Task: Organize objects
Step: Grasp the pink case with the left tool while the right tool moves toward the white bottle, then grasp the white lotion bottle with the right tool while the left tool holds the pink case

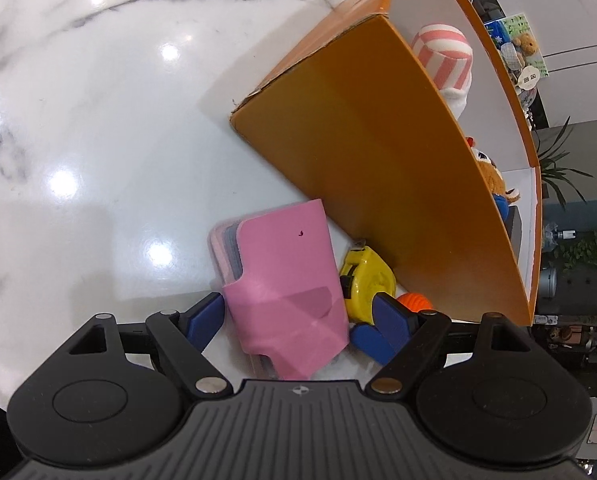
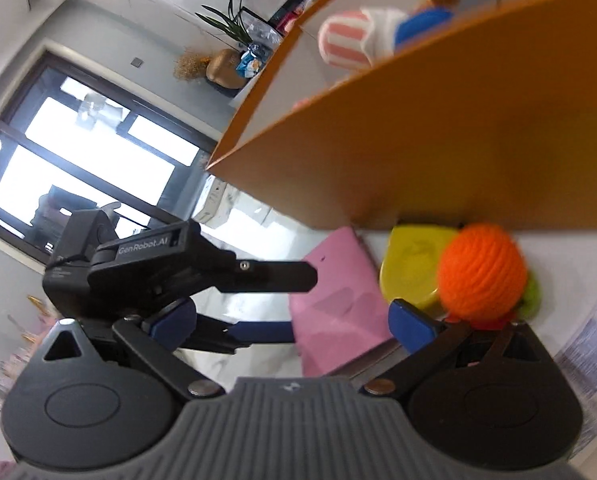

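A pink card wallet lies on the marble table, close to the orange box. My left gripper is open and straddles the wallet's near end; the left pad is close beside its edge and the right pad stands clear. A yellow tape measure and an orange yarn ball lie against the box wall. In the right wrist view my right gripper is open, low over the table, facing the wallet, tape measure and ball. The left gripper reaches in from the left.
The orange box holds a pink-striped plush and a teddy bear. Something green sits behind the ball, and a printed sheet lies at the right edge. Bare marble spreads out to the left of the wallet.
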A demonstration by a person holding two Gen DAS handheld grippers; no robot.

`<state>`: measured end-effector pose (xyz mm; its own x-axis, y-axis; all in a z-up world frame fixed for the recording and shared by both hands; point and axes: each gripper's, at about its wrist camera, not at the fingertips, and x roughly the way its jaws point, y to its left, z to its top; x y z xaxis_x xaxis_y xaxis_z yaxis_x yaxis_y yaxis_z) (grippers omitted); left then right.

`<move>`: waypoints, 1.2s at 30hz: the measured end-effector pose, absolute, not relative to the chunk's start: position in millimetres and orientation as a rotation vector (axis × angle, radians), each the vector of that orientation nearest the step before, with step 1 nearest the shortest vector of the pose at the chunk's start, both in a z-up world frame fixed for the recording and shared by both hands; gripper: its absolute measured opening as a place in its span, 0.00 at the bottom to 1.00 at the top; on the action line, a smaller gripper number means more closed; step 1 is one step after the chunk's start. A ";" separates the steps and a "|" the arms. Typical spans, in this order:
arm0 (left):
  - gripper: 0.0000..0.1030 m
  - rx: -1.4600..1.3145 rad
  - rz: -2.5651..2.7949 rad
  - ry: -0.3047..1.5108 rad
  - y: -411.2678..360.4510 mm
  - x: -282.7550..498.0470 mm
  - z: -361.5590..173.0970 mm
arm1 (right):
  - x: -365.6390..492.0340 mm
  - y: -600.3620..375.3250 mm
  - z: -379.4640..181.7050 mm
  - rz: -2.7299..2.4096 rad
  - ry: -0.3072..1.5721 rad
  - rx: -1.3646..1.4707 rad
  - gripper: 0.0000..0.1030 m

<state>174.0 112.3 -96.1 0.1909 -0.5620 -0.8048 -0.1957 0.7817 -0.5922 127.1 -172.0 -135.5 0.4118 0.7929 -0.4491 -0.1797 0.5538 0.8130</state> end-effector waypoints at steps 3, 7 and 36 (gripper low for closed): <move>0.93 -0.673 -0.284 1.381 114.7 172.8 -95.4 | 129.2 -167.7 -142.0 0.787 0.979 0.882 0.99; 0.93 -0.667 -0.286 1.383 114.9 172.8 -95.4 | 126.3 -154.4 -143.0 0.897 1.017 0.943 0.99; 1.00 0.075 -0.121 1.166 38.9 143.5 -89.6 | 86.5 -265.8 -66.3 0.379 0.841 0.729 0.99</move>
<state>143.5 38.9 -89.6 0.3884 -0.0561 -0.9198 0.1343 0.9909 -0.0038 86.5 -265.8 -66.3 0.6214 0.5704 -0.5371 -0.0248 0.6995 0.7142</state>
